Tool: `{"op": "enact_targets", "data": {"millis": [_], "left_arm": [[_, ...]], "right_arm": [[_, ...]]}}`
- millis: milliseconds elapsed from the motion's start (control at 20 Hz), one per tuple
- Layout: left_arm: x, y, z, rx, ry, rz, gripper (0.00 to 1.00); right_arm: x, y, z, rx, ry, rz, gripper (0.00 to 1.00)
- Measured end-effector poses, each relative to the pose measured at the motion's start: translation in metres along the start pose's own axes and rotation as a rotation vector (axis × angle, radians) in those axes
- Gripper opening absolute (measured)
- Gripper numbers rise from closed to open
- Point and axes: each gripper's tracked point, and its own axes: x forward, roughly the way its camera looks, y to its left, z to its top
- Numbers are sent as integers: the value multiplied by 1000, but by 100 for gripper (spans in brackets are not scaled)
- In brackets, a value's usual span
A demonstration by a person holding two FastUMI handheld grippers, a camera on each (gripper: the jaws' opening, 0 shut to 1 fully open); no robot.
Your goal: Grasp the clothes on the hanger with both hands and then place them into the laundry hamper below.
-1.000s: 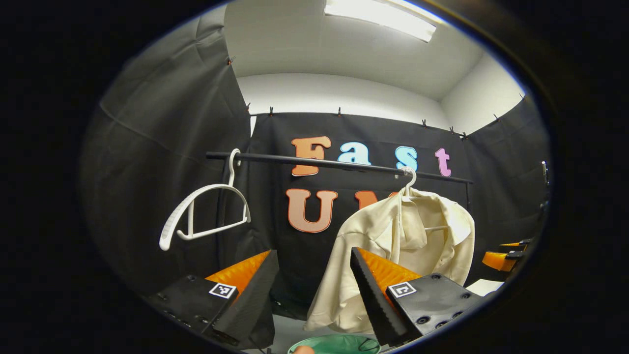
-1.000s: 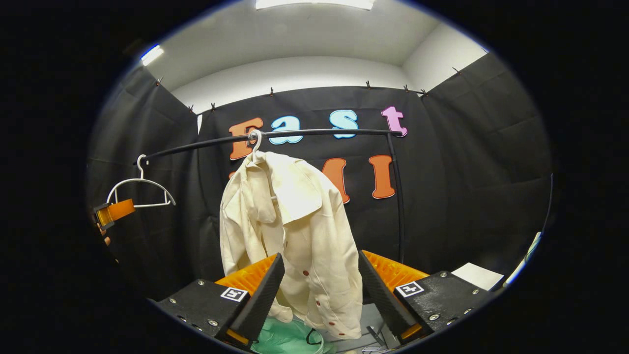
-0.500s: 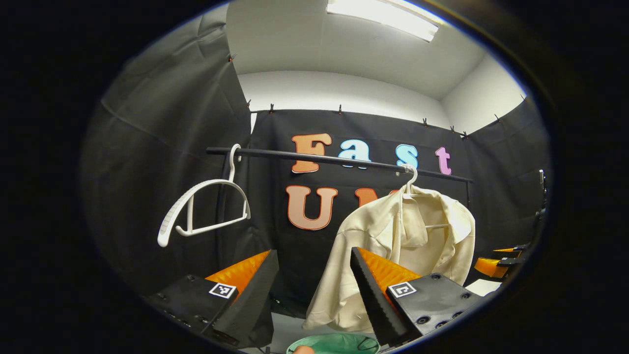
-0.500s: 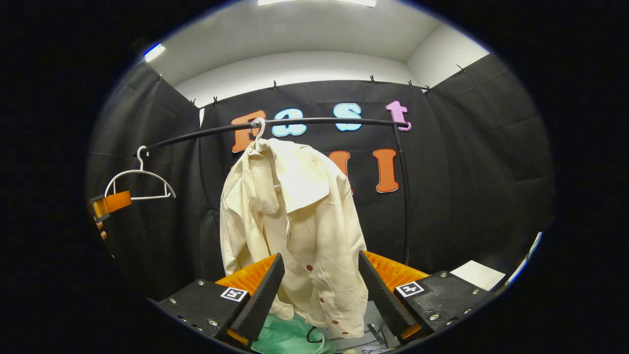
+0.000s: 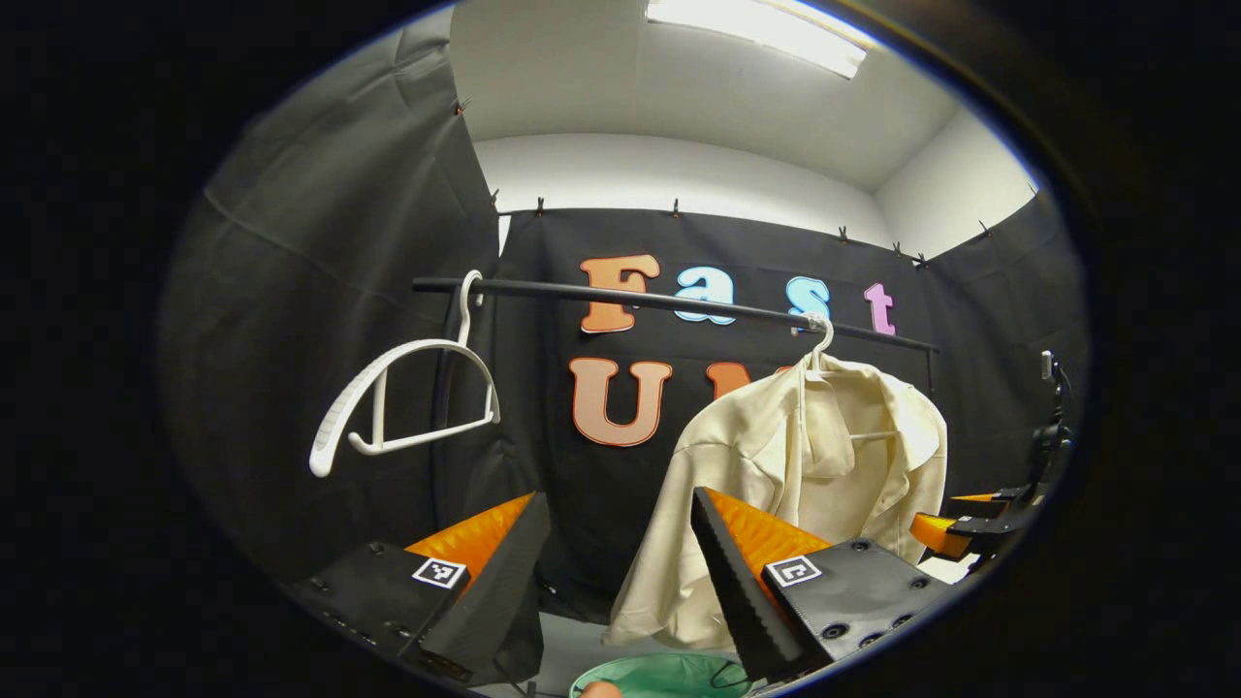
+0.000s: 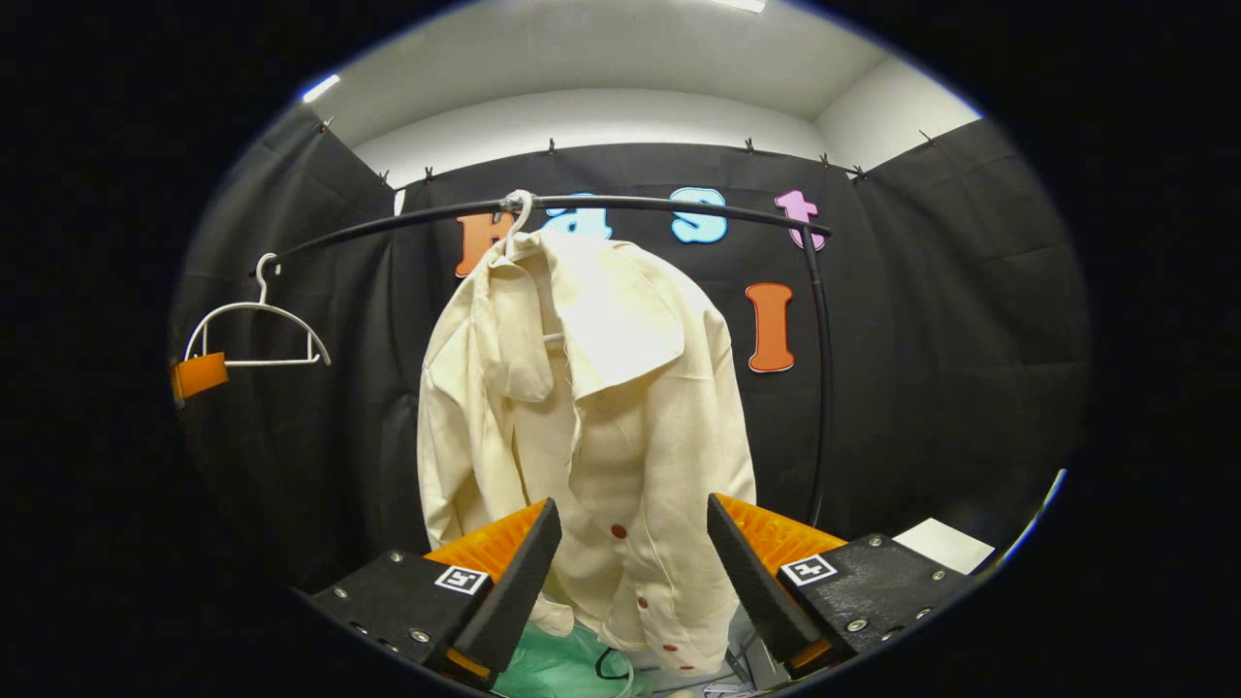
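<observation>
1. Hanging from the black rail (image 6: 669, 204) on a white hanger (image 6: 517, 215), the cream button-front jacket (image 6: 591, 427) is draping directly above the green hamper (image 6: 557, 669), ready to drop.
2. Right gripper (image 6: 630, 562) is facing the jacket hem, jaws spread, empty.
3. Left gripper (image 5: 620, 567) is waiting left of the jacket, jaws spread, empty.

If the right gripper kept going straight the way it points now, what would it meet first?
Most likely the cream shirt, whose front hangs squarely between the open fingers of the right gripper; how far off is unclear.

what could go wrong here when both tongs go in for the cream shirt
1. The shirt sits askew on its hanger; a pull from one side could drag hanger and all off the rail.
2. The green hamper lies low under the hem, so a loose drop might miss it.
3. The left tongs point between the shirt and the empty hanger.
</observation>
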Motion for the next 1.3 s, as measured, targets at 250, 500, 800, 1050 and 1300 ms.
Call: {"op": "enact_targets", "data": {"millis": [250,500,800,1050,1300], "left_arm": [[6,7,-9,5,18,10,100],[10,9,-11,7,18,6,100],[21,2,-25,6,41,-4,96],[33,-21,-37,0,53,-34,96],[61,-71,-50,-24,56,-109,96]], "right_arm": [[29,-20,2,4,-23,-99,94],[55,-12,-1,15,-32,-70,94],[87,8,-8,32,-16,-20,94],[104,13,-18,58,5,8,89],[106,5,-21,82,10,6,45]]}}
